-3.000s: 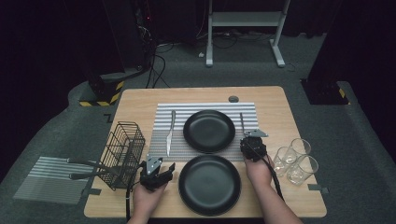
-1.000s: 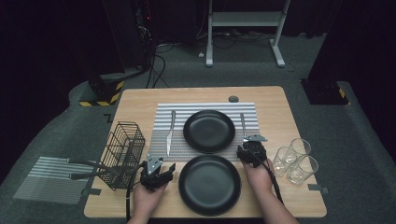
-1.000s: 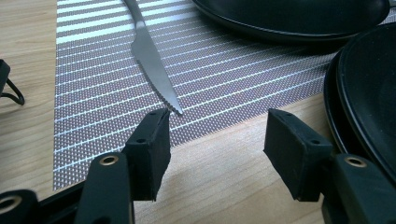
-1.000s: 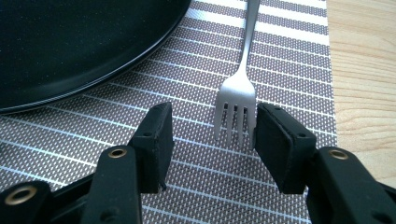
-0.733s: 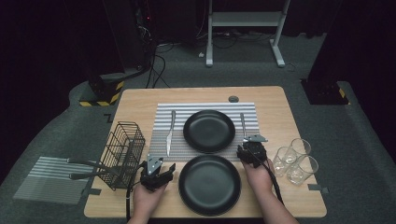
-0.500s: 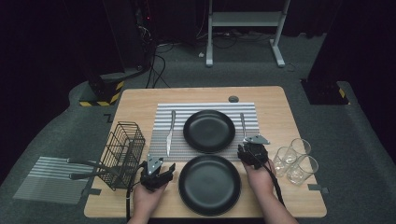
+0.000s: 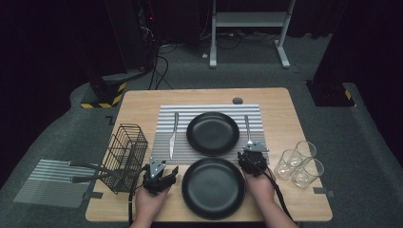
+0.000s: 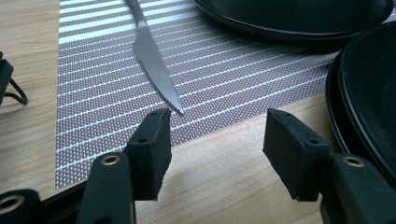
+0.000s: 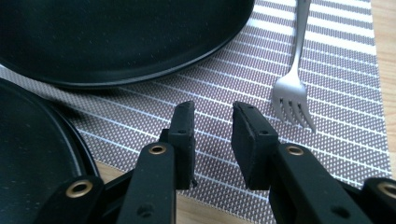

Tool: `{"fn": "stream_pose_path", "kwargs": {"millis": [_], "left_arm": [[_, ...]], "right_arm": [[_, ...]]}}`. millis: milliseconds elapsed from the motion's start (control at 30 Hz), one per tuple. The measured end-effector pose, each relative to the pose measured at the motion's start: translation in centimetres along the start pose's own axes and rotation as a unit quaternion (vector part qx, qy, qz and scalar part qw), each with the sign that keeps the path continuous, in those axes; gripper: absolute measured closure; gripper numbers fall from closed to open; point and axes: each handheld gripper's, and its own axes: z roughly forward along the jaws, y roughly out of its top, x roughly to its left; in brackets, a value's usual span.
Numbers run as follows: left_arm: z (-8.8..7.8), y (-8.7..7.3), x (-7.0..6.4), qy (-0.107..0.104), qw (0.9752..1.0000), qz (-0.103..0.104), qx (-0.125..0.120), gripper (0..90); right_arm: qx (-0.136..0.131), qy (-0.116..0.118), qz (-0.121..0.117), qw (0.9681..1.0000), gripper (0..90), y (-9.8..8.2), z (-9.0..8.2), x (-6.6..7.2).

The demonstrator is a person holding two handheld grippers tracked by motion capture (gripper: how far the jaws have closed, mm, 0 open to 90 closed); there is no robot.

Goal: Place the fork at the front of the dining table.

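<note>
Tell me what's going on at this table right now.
A person holds a gripper in each hand over a table setting. The right gripper hovers above the striped placemat beside the fork; its fingers have just been closing, with nothing between them. The left gripper waits open near the knife tip. Two black plates sit between them: the far plate on the mat, the near plate on bare wood.

light: table lit from above, surroundings dark — focus: sharp — shadows: soft

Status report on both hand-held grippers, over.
Left hand-held gripper open by knife tip. Right hand-held gripper just closing, nothing between jaws, beside fork. Nothing in the way.
</note>
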Motion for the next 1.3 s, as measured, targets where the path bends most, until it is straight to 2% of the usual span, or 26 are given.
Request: {"fn": "stream_pose_path", "kwargs": {"millis": [67, 167, 200, 267, 300, 367, 433, 567, 633, 700, 867, 900, 933, 967, 1033, 1100, 1133, 1300], "left_arm": [[0.0, 0.0, 0.1, -0.001, 1.0, 0.006, 0.001, 41.6], [0.0, 0.0, 0.1, -0.001, 1.0, 0.006, 0.001, 41.6], [0.0, 0.0, 0.1, -0.001, 1.0, 0.005, 0.001, 41.6], [0.0, 0.0, 0.1, -0.002, 1.0, 0.006, 0.001, 41.5], [0.0, 0.0, 0.1, -0.002, 1.0, 0.006, 0.001, 41.5], [0.0, 0.0, 0.1, -0.002, 1.0, 0.006, 0.002, 41.5], [0.0, 0.0, 0.1, -0.001, 1.0, 0.006, 0.002, 41.5], [0.0, 0.0, 0.1, -0.002, 1.0, 0.006, 0.0, 41.4], [0.1, 0.0, 0.1, -0.004, 1.0, 0.005, -0.005, 41.4], [0.0, 0.1, 0.1, -0.002, 1.0, 0.008, 0.005, 41.3], [0.1, 0.1, 0.1, -0.001, 0.9999, 0.012, 0.012, 41.0], [0.2, 0.1, -0.1, 0.0, 1.0, 0.004, 0.008, 41.1], [0.1, 0.1, -0.1, 0.001, 1.0, 0.004, 0.009, 41.2], [0.2, 0.1, -0.1, 0.001, 0.9999, 0.005, 0.01, 41.2], [0.2, 0.1, 0.0, 0.0, 0.9999, 0.01, 0.012, 41.0], [0.2, 0.1, 0.0, 0.001, 0.9999, 0.005, 0.01, 40.9], [0.2, 0.1, 0.1, 0.0, 0.9998, 0.014, 0.012, 40.8], [0.2, 0.2, 0.1, 0.005, 0.9998, 0.013, 0.017, 40.4]], "right_arm": [[-0.007, -0.008, -0.001, 0.9999, 68.7, -0.1, 0.3, -0.1], [0.003, -0.01, 0.006, 0.9999, 67.8, -0.2, 0.3, -0.4], [-0.004, -0.015, 0.009, 0.9998, 67.7, -0.2, 0.5, -0.6], [0.006, -0.012, 0.016, 0.9998, 67.2, -0.2, 0.3, -0.9], [0.002, -0.016, 0.01, 0.9998, 67.0, -0.3, 0.3, -1.1], [-0.003, -0.018, 0.021, 0.9996, 66.9, -0.3, 0.3, -1.2], [-0.003, -0.021, 0.016, 0.9996, 66.2, -0.4, 0.3, -1.3], [0.003, -0.004, 0.021, 0.9998, 63.7, -0.5, -0.1, -1.3], [-0.01, -0.002, 0.021, 0.9997, 62.4, -0.6, -0.2, -1.1], [-0.007, 0.009, 0.013, 0.9999, 60.9, -0.8, -0.5, -1.1], [-0.01, 0.029, 0.001, 0.9995, 58.8, -1.2, -1.4, -1.1], [-0.013, 0.034, -0.006, 0.9993, 58.2, -1.3, -1.6, -1.2], [-0.016, 0.038, -0.002, 0.9992, 58.1, -1.4, -1.9, -1.1], [-0.022, 0.038, -0.013, 0.999, 57.9, -1.5, -2.1, -1.3], [-0.022, 0.048, -0.012, 0.9986, 56.9, -1.6, -2.5, -1.4], [-0.018, 0.05, -0.012, 0.9985, 57.1, -1.8, -2.9, -1.7], [-0.021, 0.049, -0.014, 0.9985, 57.3, -1.9, -3.0, -1.8], [-0.035, 0.055, -0.025, 0.9976, 56.9, -2.2, -4.0, -2.1]]}}
